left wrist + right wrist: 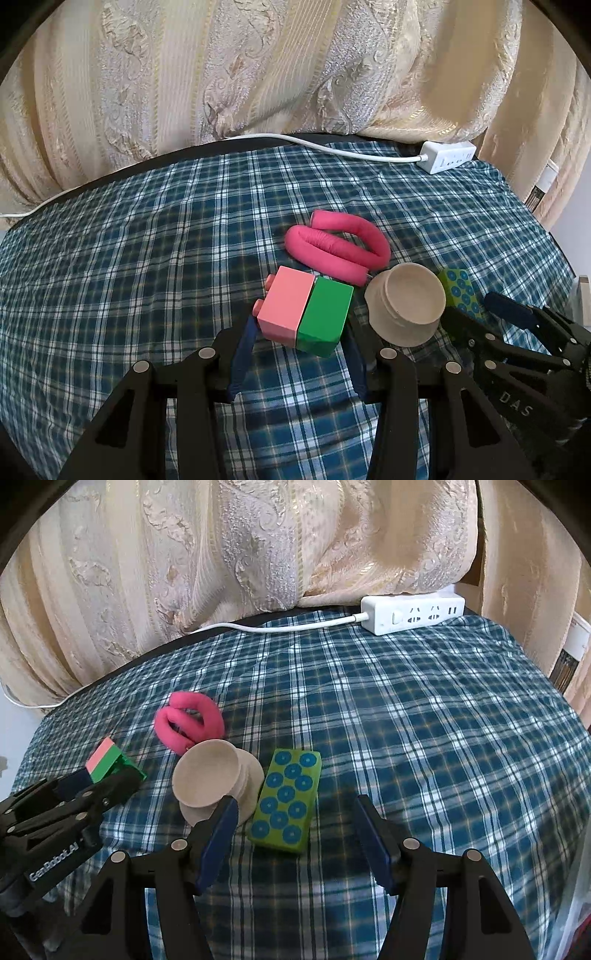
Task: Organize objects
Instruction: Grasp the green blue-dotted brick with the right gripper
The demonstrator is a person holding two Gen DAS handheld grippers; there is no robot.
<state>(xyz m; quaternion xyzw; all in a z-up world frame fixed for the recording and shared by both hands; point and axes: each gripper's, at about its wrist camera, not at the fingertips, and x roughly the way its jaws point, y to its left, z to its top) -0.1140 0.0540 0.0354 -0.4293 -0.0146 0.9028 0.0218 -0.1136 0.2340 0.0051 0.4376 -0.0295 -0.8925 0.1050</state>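
My left gripper (302, 323) is shut on a block that is half pink, half green (306, 314), its blue pads against the two sides. In the right wrist view that block (105, 762) sits at the tip of the left gripper (92, 786). My right gripper (295, 800) is open, with a flat green block with blue dots (288, 801) lying on the cloth between its fingertips, untouched. A round wooden piece (207, 779) lies on its side against the left finger. A pink foam loop (332, 243) rests just behind the blocks.
A blue plaid cloth (424, 738) covers the table. A white power strip (413, 614) with its cable lies along the far edge, in front of a cream patterned curtain (221, 74). The right gripper (480, 317) shows beside the dotted block (460, 291).
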